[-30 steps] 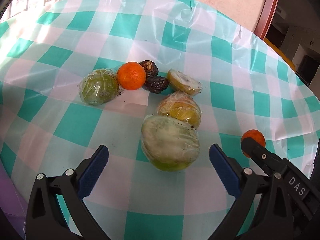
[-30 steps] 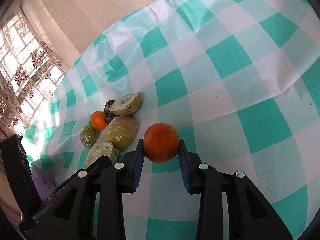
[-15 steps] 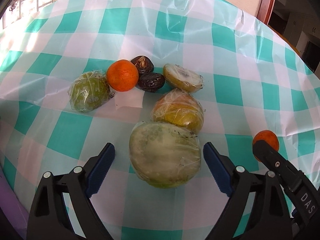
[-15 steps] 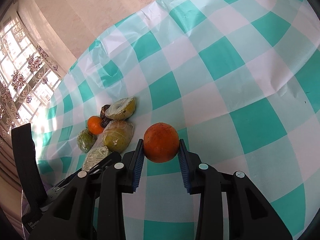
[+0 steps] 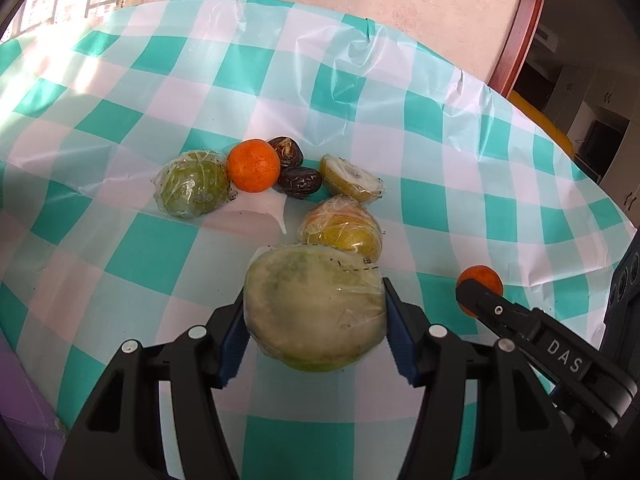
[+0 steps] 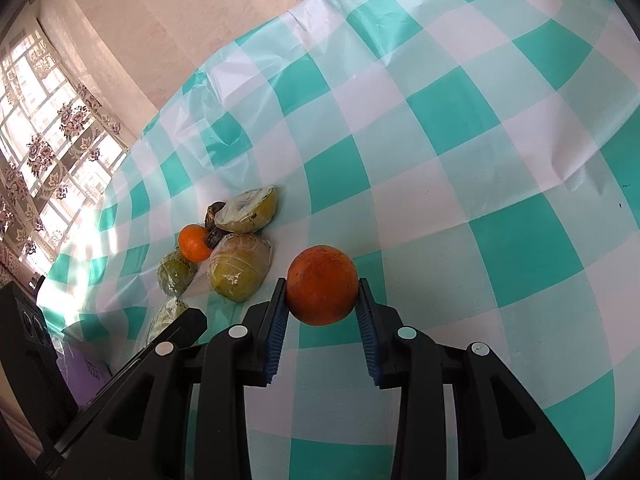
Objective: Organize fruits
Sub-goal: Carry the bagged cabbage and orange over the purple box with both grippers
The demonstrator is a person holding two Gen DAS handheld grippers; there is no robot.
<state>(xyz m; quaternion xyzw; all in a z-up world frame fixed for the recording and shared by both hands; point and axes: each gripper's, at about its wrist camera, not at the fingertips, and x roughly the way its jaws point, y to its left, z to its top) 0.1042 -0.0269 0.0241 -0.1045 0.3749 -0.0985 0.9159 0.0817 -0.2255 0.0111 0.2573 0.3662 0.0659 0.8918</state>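
Observation:
My left gripper (image 5: 315, 320) is shut on a large pale green fruit half wrapped in cling film (image 5: 314, 306), low over the checked tablecloth (image 5: 152, 256). Beyond it lie a wrapped yellow fruit (image 5: 342, 228), a wrapped cut half (image 5: 351, 179), two dark dates (image 5: 300, 182), a small orange (image 5: 253, 165) and a wrapped green fruit (image 5: 194, 188). My right gripper (image 6: 322, 306) is shut on a darker orange (image 6: 322, 290), which also shows in the left wrist view (image 5: 480, 278). The same pile shows in the right wrist view, left of that orange (image 6: 238, 270).
The round table's far edge (image 5: 400, 36) meets a beige wall. A red-brown wooden frame (image 5: 516, 28) stands at the right. A window with patterned curtains (image 6: 44, 152) is at the left. A purple item (image 6: 90, 376) lies by the near left edge.
My left gripper has moved forward around the large wrapped fruit half and closed on it. My right gripper still holds the orange and has barely moved.

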